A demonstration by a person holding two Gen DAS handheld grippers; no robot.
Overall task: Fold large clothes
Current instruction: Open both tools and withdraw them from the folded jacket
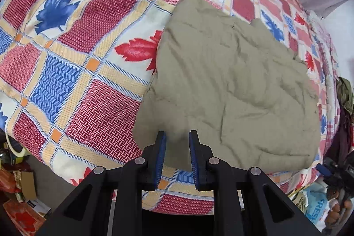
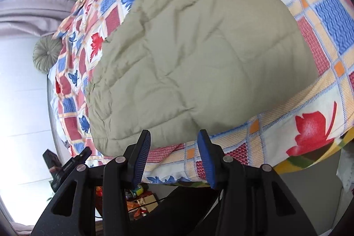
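Left gripper (image 1: 177, 136) has its jaws a little apart, right gripper (image 2: 173, 136) wider, both holding nothing. The olive-green cotton garment (image 1: 232, 90) lies folded on the leaf-patterned patchwork bedspread (image 1: 66, 72); looks mostly done, maybe one fold left.

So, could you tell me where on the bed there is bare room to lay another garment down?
The widest free patch is the patterned bedspread to the left of the olive garment, running to the far edge. A narrow strip also lies between the garment's near edge and the bed's front edge. The floor below the bed's left corner is crowded with boxes.
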